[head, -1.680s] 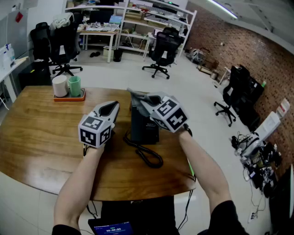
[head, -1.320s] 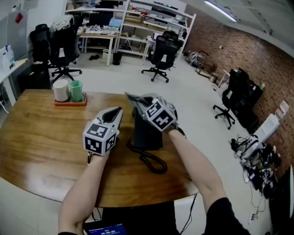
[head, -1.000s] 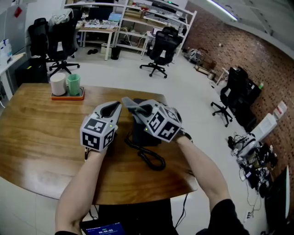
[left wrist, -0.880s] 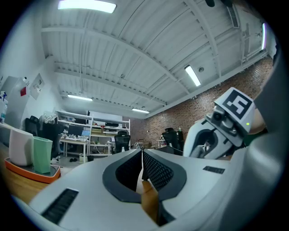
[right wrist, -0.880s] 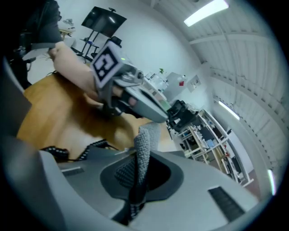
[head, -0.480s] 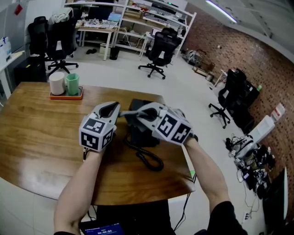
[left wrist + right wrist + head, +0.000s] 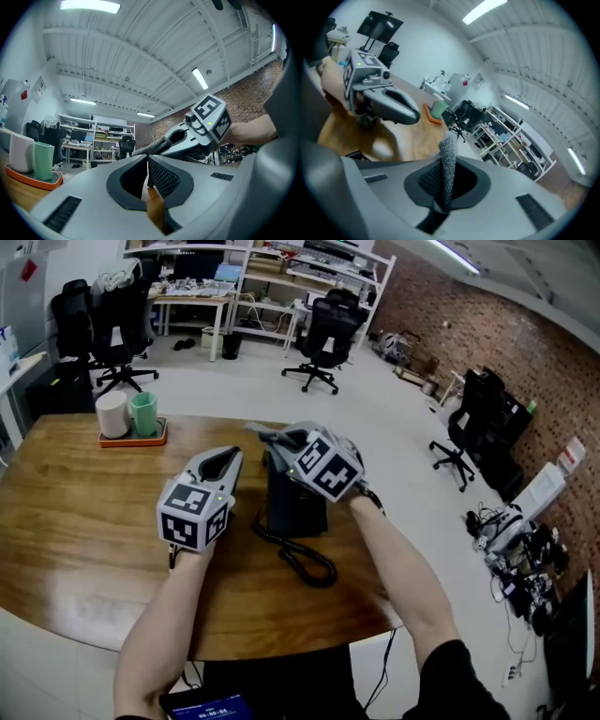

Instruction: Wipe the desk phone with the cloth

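Fingers [image 7: 161,179] of the left gripper [image 7: 230,458] are pressed together on nothing, their tip just left of the desk phone [image 7: 295,498], which stands mid-table with its coiled cord [image 7: 305,559] trailing toward the near edge. The right gripper [image 7: 274,438] is clamped on a grey cloth [image 7: 449,159] held over the phone's top. To wipe well, I would lay the cloth flat on the phone's face, use light, even strokes, brace the body with the left gripper and stay clear of the cord.
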{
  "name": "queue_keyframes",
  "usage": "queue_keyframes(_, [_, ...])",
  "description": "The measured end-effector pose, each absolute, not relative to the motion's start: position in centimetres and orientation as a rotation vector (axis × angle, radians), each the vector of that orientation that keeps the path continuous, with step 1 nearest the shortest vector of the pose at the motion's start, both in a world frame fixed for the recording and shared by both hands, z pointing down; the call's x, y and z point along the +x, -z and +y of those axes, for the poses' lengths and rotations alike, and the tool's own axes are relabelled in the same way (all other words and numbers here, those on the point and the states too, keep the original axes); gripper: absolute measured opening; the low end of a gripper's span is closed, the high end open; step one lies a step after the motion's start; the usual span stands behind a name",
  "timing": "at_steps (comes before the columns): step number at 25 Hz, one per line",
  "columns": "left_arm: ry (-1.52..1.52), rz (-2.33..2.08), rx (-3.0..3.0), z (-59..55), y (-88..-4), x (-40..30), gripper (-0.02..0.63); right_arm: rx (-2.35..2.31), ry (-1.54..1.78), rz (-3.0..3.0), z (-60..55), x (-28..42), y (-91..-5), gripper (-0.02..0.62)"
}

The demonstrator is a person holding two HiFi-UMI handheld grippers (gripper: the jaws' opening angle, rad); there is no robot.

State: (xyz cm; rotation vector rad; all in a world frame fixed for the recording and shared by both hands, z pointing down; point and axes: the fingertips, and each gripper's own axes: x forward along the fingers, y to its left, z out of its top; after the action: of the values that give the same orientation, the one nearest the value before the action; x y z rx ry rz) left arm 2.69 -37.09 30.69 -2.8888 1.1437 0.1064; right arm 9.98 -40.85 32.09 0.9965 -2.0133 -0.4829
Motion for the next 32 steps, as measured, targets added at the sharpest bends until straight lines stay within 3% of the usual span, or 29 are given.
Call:
queue_keyframes(11, [-0.103, 1.149, -2.889, -37.1, -30.8, 2.6, 0.000, 0.294, 0.589, -1.920, -24.3, 6.5, -38.9, 0.025])
queue_keyframes(20, [-0.108, 1.148, -2.890, -37.1, -31.0, 2.7, 0.000, 1.093, 0.518, -1.998, -40.4, 12.4, -29.2, 0.025])
queue_keyframes(26, [-0.108, 1.139, -2.890, -37.0, -30.7, 2.8, 0.000, 1.016, 0.509, -1.916, -41.6, 12.5, -31.7, 0.023])
queue_keyframes(32, [-0.105, 1.140, -2.891, -37.0, -30.6, 2.9, 0.000, 0.717, 0.536, -1.896, -34.4, 10.7, -34.8, 0.023])
